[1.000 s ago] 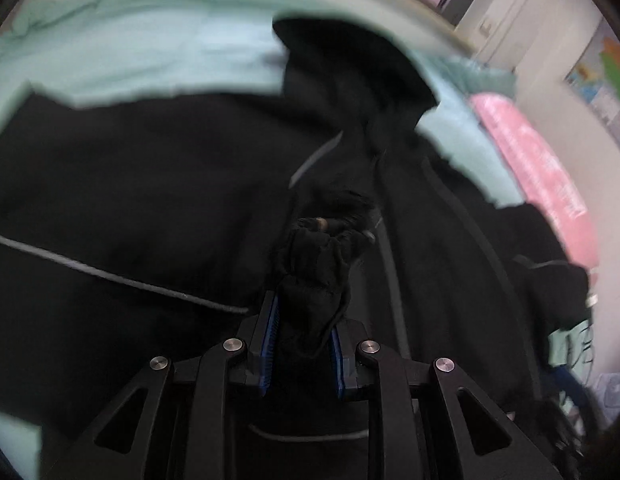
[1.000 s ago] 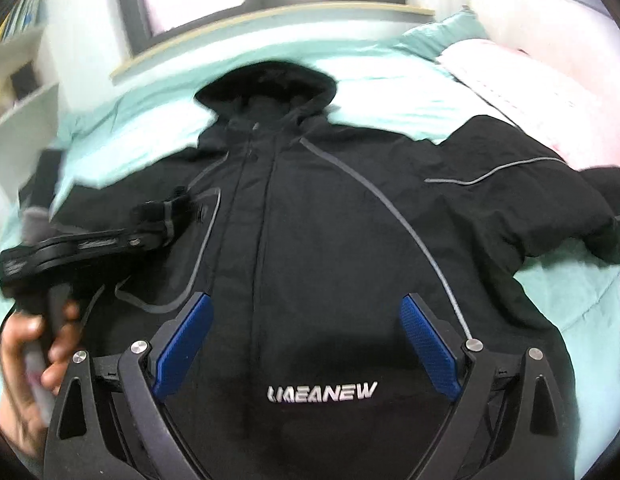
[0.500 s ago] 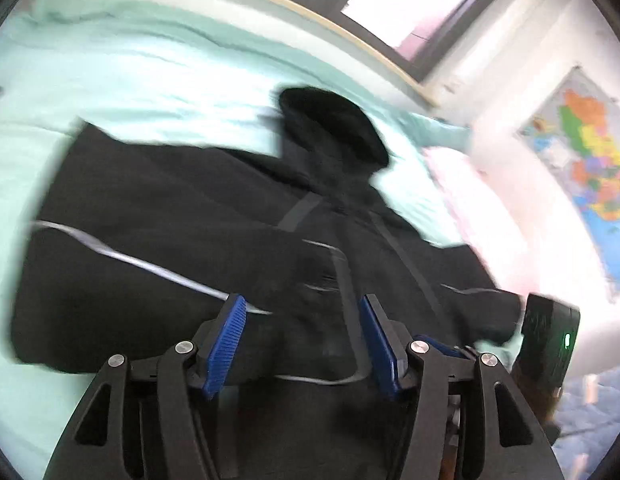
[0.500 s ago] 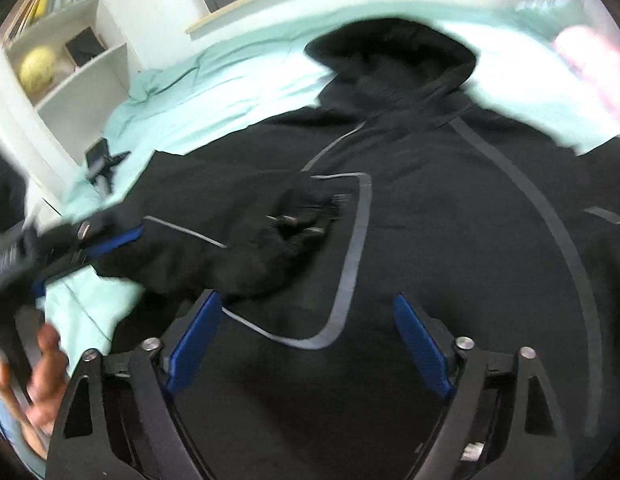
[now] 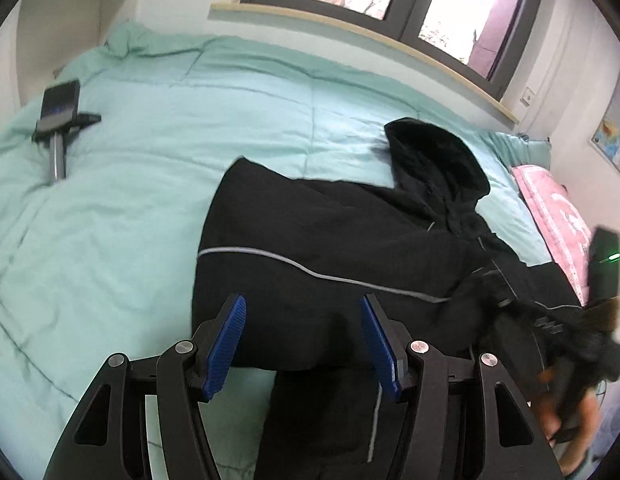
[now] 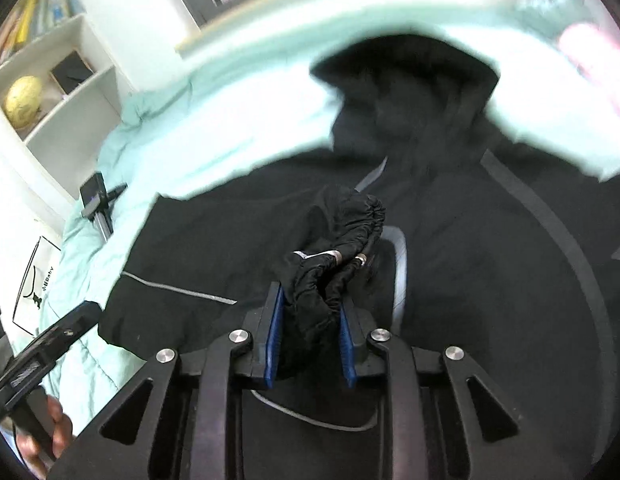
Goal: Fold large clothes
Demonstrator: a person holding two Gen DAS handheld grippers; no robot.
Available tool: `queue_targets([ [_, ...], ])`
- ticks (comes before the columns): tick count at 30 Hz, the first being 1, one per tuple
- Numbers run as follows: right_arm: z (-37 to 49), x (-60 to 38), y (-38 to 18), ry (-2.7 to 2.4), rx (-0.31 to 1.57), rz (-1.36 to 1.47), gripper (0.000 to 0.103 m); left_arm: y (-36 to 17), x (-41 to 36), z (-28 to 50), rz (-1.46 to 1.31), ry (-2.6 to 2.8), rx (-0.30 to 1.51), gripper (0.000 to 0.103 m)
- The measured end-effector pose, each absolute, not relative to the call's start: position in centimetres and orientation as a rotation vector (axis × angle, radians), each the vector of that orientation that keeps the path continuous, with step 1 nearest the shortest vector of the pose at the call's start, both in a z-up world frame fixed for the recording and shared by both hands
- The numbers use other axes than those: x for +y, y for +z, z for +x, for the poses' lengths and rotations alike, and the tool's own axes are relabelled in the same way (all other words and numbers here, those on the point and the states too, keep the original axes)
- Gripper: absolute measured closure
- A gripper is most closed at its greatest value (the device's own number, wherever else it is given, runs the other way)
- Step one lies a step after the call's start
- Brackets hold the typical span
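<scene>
My right claw (image 6: 310, 340) is closing, and its blue pads already pinch the bunched cuff (image 6: 337, 240) of the black jacket (image 6: 489, 280); the gathered elastic end of the sleeve sticks up just past my fingertips. Beyond that cuff the jacket's body spreads flat on the mint quilt (image 6: 198, 128), hood (image 6: 409, 76) farthest from me (this part is blurred).

My left claw (image 5: 304, 340) stands released, half spread, nothing between its pads. Just ahead of and under it lies the jacket's folded-in shoulder with its grey piping (image 5: 310, 272), touching neither pad. The hood sits farther off to its right. Far off to its left, a phone on a stand (image 5: 60, 114) rests on the quilt.
</scene>
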State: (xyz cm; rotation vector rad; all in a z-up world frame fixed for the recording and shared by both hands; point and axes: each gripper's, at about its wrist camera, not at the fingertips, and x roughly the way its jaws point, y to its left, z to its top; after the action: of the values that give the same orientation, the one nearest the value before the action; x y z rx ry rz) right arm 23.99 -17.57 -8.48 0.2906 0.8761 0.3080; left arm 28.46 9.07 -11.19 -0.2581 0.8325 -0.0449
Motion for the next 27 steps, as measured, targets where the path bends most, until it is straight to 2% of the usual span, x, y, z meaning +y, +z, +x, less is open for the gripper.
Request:
queue_targets([
  [6, 22.9, -24.2, -2.4, 0.174, 0.739, 0.184, 0.077, -9.1, 6.5, 29.5, -0.253, -0.089, 0.815, 0.042],
  [11, 22.3, -33.0, -1.4, 0.03, 0.698, 0.15, 0.076, -9.7, 2.8, 31.7, -0.309, -0.17, 0.862, 0.042],
  [15, 23.3, -37.9, -4.3, 0.032, 0.782, 0.169, 0.076, -12.1, -1.7, 34.1, -0.239, -0.176, 0.915, 0.042],
  [22, 24.3, -41.5, -14.5, 0.026, 0.991, 0.228, 0.075, -19.9, -6.0, 37.3, -0.174, -0.137, 1.069, 0.043],
  [23, 24.3, -41.8, -15.5, 0.027, 1.01, 0.226, 0.074, -20.7, -6.6, 37.5, -0.126, -0.131, 1.079, 0.042],
  [25, 24.3, -42.0, -16.4, 0.036, 1.044, 0.222, 0.065, -20.9, -7.3, 37.6, -0.065, -0.129, 1.093, 0.041],
  [27, 24.0, -42.2, -15.8, 0.045, 1.058, 0.215, 0.058, -20.4, -7.2, 37.7, -0.054, -0.12, 1.109, 0.041],
])
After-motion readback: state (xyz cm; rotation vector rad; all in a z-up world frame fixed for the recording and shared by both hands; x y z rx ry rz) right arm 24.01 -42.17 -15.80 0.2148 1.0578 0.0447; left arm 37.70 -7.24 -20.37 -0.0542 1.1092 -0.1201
